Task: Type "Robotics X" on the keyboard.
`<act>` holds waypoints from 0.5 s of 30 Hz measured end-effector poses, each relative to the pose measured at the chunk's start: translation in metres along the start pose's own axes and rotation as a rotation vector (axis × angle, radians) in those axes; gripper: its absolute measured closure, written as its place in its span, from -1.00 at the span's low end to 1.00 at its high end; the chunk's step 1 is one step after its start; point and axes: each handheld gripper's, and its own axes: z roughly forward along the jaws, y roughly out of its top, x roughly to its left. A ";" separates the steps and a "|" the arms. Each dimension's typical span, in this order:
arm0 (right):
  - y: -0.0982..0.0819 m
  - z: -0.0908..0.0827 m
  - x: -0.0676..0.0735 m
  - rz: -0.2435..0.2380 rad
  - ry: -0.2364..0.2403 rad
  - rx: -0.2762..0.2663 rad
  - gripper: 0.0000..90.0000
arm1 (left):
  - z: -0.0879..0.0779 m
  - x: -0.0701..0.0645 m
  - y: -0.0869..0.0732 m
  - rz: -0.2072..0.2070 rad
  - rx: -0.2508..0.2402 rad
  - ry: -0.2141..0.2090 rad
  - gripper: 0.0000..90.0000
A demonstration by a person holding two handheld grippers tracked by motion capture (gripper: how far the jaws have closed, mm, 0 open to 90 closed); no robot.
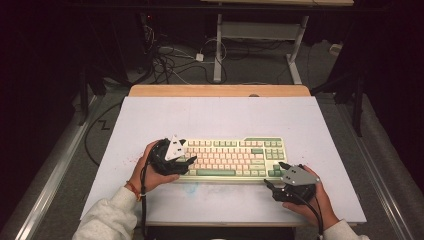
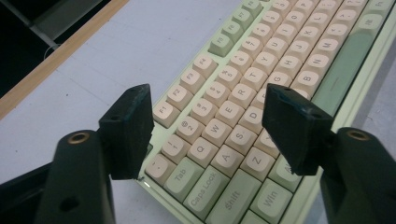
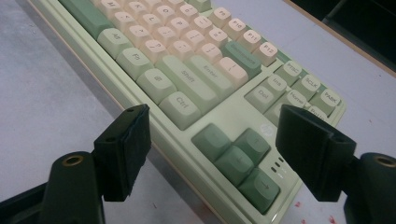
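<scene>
The keyboard (image 1: 231,158) on the worktop (image 1: 215,117) is being flanked by 2 wide-open, empty grippers: left hand-held gripper (image 1: 186,159) over its left keys, right hand-held gripper (image 1: 274,175) at its arrow-key corner.

Keyboard (image 1: 231,158) on pale table (image 1: 220,115)

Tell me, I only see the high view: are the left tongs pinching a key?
Observer: No. The left tongs are open over the keyboard; the W key shows between them.
Child: What are the right tongs over?
Observer: The right tongs are open too, over the dark green arrow keys.
Child: Is the table clean?
Observer: Small red specks dot the table by that corner.
</scene>
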 end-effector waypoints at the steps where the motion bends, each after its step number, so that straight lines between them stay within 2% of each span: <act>1: 0.000 0.000 0.000 0.000 0.000 0.000 -0.41 | -0.001 0.000 -0.001 0.002 -0.003 0.004 -0.36; 5: 0.000 0.001 0.000 0.003 -0.009 0.001 -0.41 | -0.005 -0.001 -0.007 0.006 -0.020 0.023 -0.52; 15: 0.001 0.001 -0.001 0.020 -0.009 -0.006 -0.40 | -0.016 -0.002 -0.025 0.029 0.009 0.073 -0.56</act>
